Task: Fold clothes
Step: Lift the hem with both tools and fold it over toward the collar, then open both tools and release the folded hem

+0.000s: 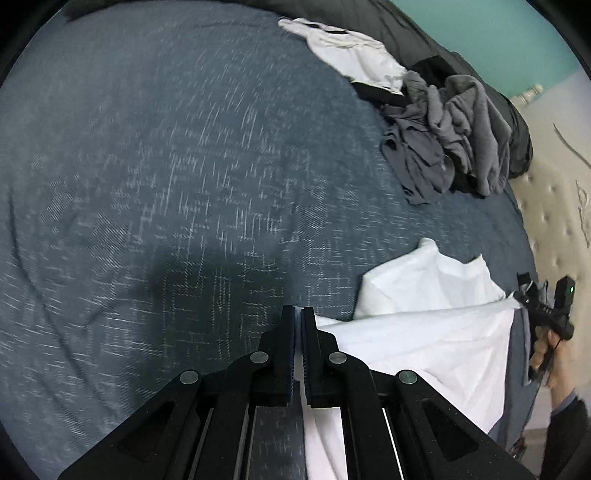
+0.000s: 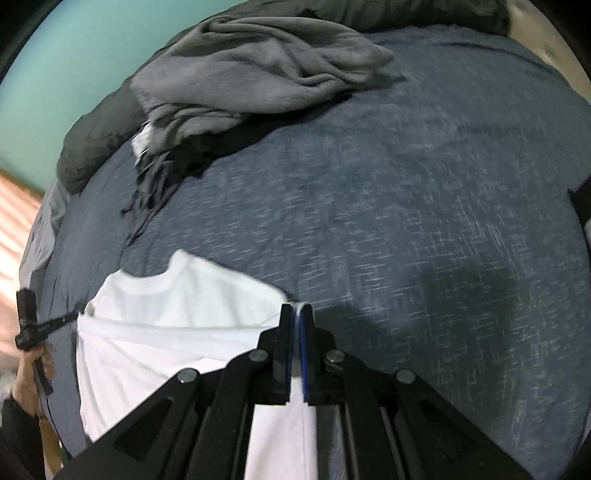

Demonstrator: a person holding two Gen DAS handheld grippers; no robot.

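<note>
A white T-shirt (image 1: 424, 339) hangs stretched between both grippers just over the blue bedspread (image 1: 166, 166). My left gripper (image 1: 298, 314) is shut on one edge of it, with cloth pinched between the blue pads. The right gripper (image 1: 521, 297) shows at the far right in a hand, holding the other end. In the right wrist view my right gripper (image 2: 297, 310) is shut on the T-shirt (image 2: 166, 332), whose neckline lies to the left on the bedspread (image 2: 406, 184). The left gripper (image 2: 75, 314) grips the far edge there.
A heap of grey clothes (image 1: 454, 125) and a white garment with black trim (image 1: 351, 48) lie at the far side of the bed. A grey sweatshirt (image 2: 251, 70) tops that heap. A dark duvet (image 1: 406, 22) runs along the back, and a beige mattress edge (image 1: 554, 206) shows at right.
</note>
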